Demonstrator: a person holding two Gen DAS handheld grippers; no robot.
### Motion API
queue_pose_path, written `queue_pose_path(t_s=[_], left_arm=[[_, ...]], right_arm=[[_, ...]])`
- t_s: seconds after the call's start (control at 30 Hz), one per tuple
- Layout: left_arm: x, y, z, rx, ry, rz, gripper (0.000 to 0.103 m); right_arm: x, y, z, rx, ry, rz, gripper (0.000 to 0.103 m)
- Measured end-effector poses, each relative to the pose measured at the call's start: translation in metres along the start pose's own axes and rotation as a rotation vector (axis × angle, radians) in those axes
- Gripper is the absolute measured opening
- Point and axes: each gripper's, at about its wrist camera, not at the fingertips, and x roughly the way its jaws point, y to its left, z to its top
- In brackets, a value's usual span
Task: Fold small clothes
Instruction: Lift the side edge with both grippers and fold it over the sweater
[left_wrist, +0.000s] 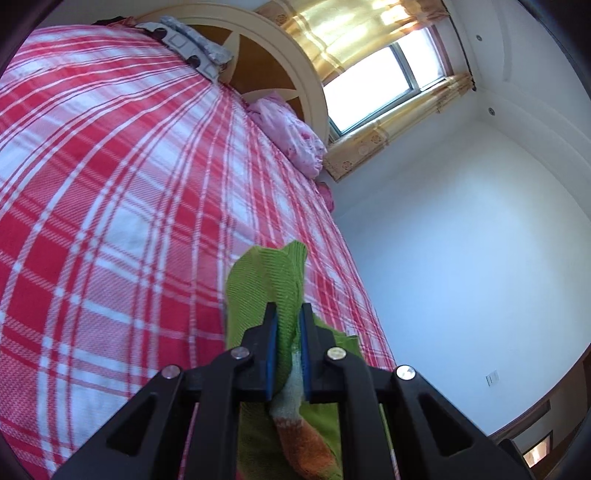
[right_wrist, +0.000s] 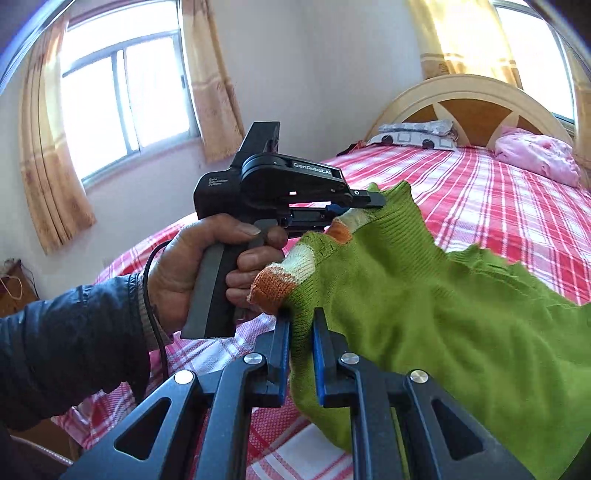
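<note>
You are holding the green sweater (right_wrist: 424, 314) up off the bed (right_wrist: 498, 206), stretched between your two tools, with its body draping away to the right in the right wrist view and its striped cuffs (right_wrist: 280, 280), orange and white, showing near the tools. Your right gripper (right_wrist: 300, 325) is pinching a fold of green knit just below one cuff, its blue-padded jaws narrowed on the cloth. Your left gripper (right_wrist: 369, 201), seen from the side in that same view, is clamping the sweater's upper edge beside the other cuff; in its own view the left gripper is squeezing green fabric between its pads (left_wrist: 271, 347), with the rest of the sweater hanging below and beyond. Your left hand (right_wrist: 207, 266) is wrapping the grey handle, a dark sleeve (right_wrist: 70, 343) covering the arm. Under everything, the red and white checked bedspread (left_wrist: 110, 177) is spreading toward the far headboard (right_wrist: 476, 110), where a pink pillow (right_wrist: 539, 155) and a grey patterned one (right_wrist: 417, 134) are lying. Curtained windows (right_wrist: 125, 92) are glowing behind.
</note>
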Motion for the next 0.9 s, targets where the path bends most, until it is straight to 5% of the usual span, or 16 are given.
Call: queue_pose_path(t_s=[0.9], left_arm=[[0.082, -0.118, -0.014, 0.068, 0.058, -0.042, 0.011]], right_arm=[[-0.119, -0.088, -0.021, 0.228, -0.153, -0.010, 0.010]])
